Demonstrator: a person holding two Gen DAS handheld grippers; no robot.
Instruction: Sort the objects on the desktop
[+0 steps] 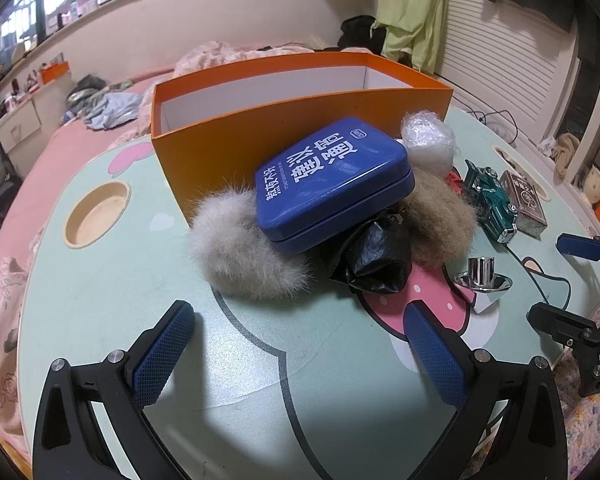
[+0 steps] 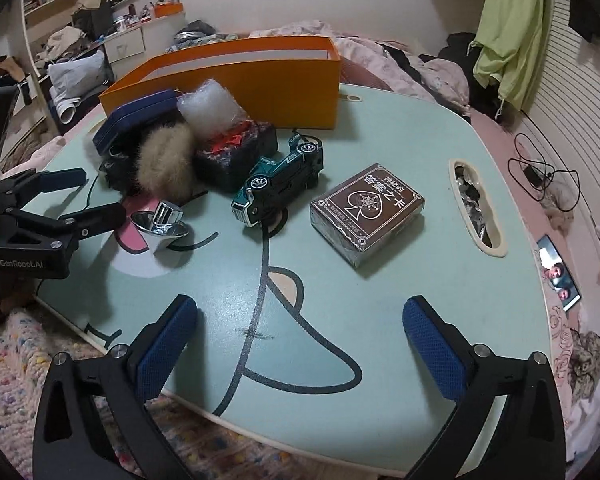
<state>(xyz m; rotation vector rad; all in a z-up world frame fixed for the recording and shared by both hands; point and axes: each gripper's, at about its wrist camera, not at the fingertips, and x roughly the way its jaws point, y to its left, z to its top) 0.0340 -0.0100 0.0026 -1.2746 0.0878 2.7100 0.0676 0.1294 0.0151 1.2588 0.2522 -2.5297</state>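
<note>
An open orange box [image 1: 260, 120] stands at the back of the mint table [image 1: 120, 300]; it also shows in the right wrist view [image 2: 260, 76]. In front of it lies a pile: a blue tin [image 1: 332, 184], a grey fur ball [image 1: 240, 248], a tan fur ball [image 1: 440, 220], a black bag [image 1: 376, 256] and bubble wrap [image 1: 428, 140]. A green toy car [image 2: 284, 176], a brown card box [image 2: 368, 208] and a chrome cup [image 2: 160, 224] lie nearby. My left gripper [image 1: 300, 328] is open and empty before the pile. My right gripper [image 2: 300, 328] is open and empty near the table's front edge.
A dark patterned pouch [image 2: 236, 156] sits behind the car. The table has a round recess [image 1: 96, 216] at left and a slot [image 2: 476, 208] at right. A bed with pink bedding surrounds the table; a phone [image 2: 560, 272] lies on it at right.
</note>
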